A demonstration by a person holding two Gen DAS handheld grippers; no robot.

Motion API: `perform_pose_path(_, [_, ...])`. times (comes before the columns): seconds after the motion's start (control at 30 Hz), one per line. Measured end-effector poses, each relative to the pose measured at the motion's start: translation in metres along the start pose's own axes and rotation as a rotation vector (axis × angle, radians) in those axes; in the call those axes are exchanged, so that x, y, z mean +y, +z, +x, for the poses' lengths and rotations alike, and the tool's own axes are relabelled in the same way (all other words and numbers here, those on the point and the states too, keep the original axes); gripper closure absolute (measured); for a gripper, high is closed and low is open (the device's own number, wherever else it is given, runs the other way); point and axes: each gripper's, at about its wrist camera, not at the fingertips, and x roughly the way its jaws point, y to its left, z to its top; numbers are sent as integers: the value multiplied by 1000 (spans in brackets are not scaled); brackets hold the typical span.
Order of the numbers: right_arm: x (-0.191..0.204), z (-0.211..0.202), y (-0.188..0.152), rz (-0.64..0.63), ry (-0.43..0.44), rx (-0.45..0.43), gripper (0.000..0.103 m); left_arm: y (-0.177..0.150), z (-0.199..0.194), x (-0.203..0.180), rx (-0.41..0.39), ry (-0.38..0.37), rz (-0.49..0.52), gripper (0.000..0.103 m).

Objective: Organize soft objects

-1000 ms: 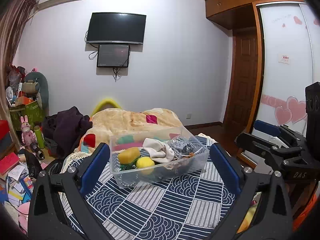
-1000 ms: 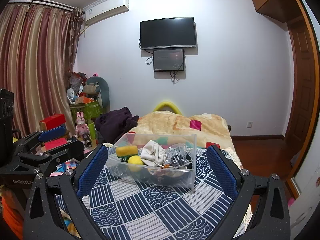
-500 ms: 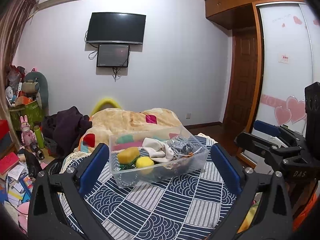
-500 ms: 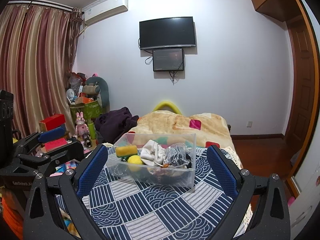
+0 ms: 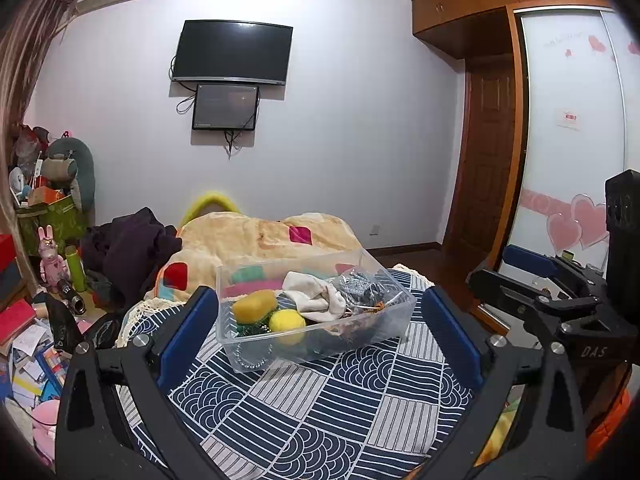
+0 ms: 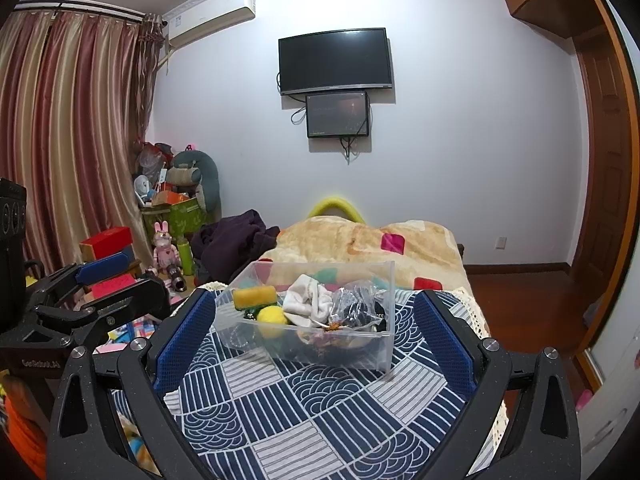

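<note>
A clear plastic bin [image 5: 320, 344] stands on a blue and white patterned cloth [image 5: 328, 408]. It holds a yellow sponge [image 5: 254, 306], a yellow ball [image 5: 286, 321], a white cloth [image 5: 316, 295] and a crinkled silver-black bag [image 5: 360, 286]. My left gripper [image 5: 318, 332] is open and empty, held back from the bin with the bin seen between its fingers. My right gripper [image 6: 314, 332] is open and empty, also short of the bin [image 6: 320, 350]. Each gripper shows at the side of the other's view.
A tan blanket [image 5: 260, 240] with coloured patches lies behind the bin. Dark clothes [image 5: 132, 248] are piled at the left. Toys, boxes and papers [image 5: 32, 320] crowd the floor at the left. A wardrobe with sliding doors [image 5: 568, 160] stands at the right.
</note>
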Motion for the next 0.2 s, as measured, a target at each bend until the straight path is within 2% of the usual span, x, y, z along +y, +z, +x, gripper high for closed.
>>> perform_pose_path(0.2, [1,0,-1,3,-3,1,1,0,0,1,1,-4,-2,0])
